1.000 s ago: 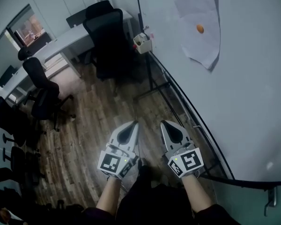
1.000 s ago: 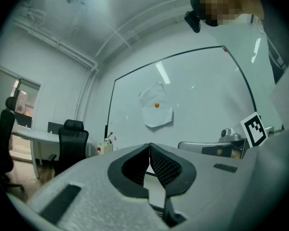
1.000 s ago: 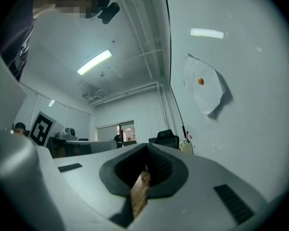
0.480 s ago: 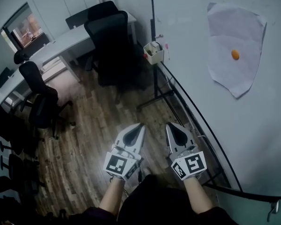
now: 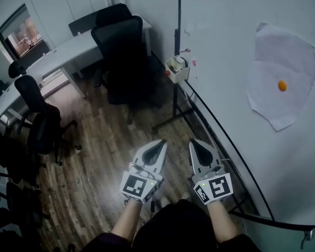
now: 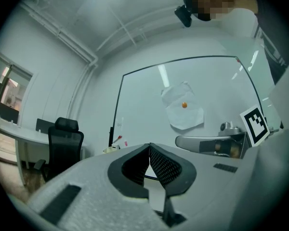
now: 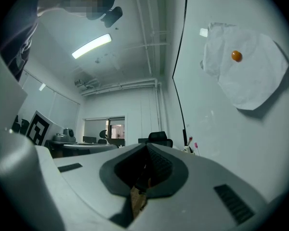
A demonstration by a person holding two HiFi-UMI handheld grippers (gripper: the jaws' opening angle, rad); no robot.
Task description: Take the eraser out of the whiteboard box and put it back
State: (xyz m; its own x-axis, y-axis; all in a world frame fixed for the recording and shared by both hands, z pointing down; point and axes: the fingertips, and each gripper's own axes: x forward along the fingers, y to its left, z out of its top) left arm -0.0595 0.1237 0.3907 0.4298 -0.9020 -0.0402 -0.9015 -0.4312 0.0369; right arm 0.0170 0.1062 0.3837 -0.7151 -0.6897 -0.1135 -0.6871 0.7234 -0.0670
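The whiteboard box [image 5: 177, 68] is a small pale holder fixed at the whiteboard's [image 5: 236, 46] left end, well ahead of both grippers. Pens stick out of it; I cannot make out the eraser. The box also shows small and far off in the left gripper view [image 6: 111, 149] and in the right gripper view [image 7: 188, 149]. My left gripper [image 5: 160, 143] and right gripper [image 5: 192, 142] are held side by side, pointing level towards the box. Both are shut with nothing between the jaws.
A sheet of paper [image 5: 283, 83] is pinned to the whiteboard by an orange magnet [image 5: 282, 85]. Black office chairs [image 5: 121, 51] and a long white desk [image 5: 58, 56] stand ahead on the left. The whiteboard's stand legs [image 5: 173, 117] cross the wooden floor [image 5: 100, 151].
The head view has travelled along the whiteboard: the box and the pinned paper have slid right and down in it, nearer to me. Both grippers stay shut, side by side.
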